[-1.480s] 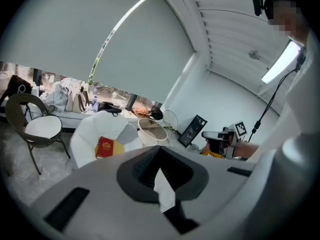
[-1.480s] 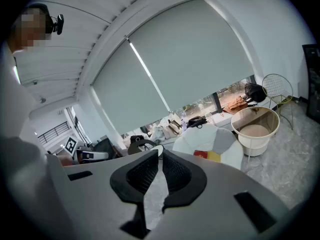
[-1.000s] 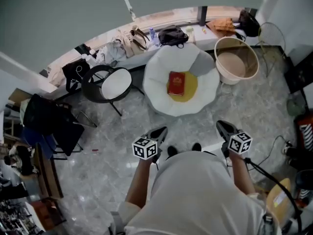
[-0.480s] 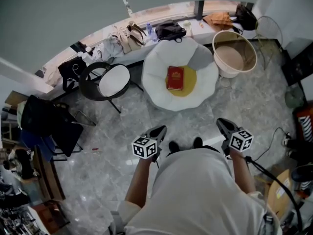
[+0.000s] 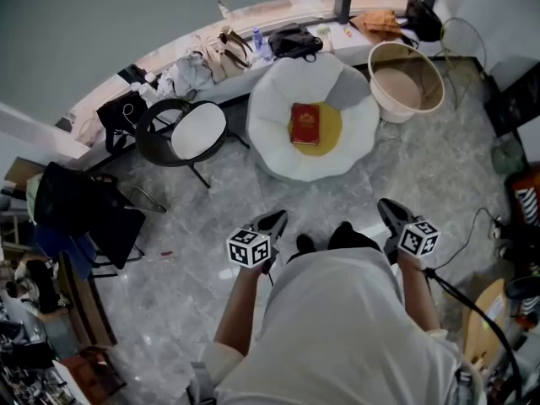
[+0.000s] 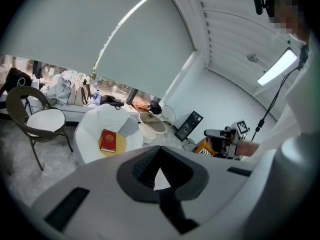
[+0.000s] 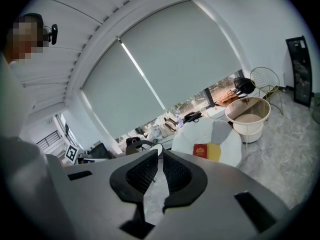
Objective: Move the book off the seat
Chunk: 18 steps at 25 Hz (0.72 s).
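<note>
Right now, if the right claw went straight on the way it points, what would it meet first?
Probably the grey floor, since the right claw tilts downward, short of the white seat with the book. Depth is unclear.

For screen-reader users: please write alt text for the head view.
A red hardcover book lies on the yellow cushion of a white petal-shaped armchair, seen from above. Nearer the camera, a person holds the left gripper and right gripper, both shut and empty, apart from the chair.
</note>
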Tool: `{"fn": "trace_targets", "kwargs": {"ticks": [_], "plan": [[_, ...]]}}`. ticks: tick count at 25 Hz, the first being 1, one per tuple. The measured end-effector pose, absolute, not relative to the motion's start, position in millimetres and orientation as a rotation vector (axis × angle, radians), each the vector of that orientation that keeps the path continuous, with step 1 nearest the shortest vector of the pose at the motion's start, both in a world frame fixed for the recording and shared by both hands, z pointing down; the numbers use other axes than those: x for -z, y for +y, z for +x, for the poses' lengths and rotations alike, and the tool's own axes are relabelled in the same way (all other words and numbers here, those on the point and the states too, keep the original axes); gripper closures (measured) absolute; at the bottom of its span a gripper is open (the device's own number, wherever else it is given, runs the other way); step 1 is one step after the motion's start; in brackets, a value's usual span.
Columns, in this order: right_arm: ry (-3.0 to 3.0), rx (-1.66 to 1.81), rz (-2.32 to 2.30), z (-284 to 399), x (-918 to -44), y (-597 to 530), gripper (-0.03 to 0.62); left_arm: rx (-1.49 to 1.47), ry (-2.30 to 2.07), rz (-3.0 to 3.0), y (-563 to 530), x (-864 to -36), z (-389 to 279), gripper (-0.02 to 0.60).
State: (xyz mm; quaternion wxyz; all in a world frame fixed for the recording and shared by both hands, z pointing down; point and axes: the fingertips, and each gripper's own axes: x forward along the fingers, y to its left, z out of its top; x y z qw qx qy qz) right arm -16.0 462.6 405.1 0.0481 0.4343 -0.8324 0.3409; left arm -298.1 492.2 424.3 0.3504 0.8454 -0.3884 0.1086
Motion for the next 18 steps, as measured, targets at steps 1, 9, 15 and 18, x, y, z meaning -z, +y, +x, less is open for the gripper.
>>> {"fn": "trace_targets", "kwargs": {"ticks": [1, 9, 15, 18], "plan": [[-2.538, -1.041, 1.324, -18, -406, 464, 0.540, -0.288, -1.006, 2.186, 493, -426, -300, 0.580], [-2.538, -1.035, 1.324, -23, -401, 447, 0.539, -0.275, -1.018, 2.176, 482, -429, -303, 0.580], [-2.549, -1.062, 1.288, -30, -402, 421, 0.540, -0.272, -1.041, 2.155, 465, -429, -307, 0.580], [-2.546, -1.074, 1.263, -31, -408, 404, 0.539, -0.276, -1.061, 2.137, 451, -434, -308, 0.580]]}}
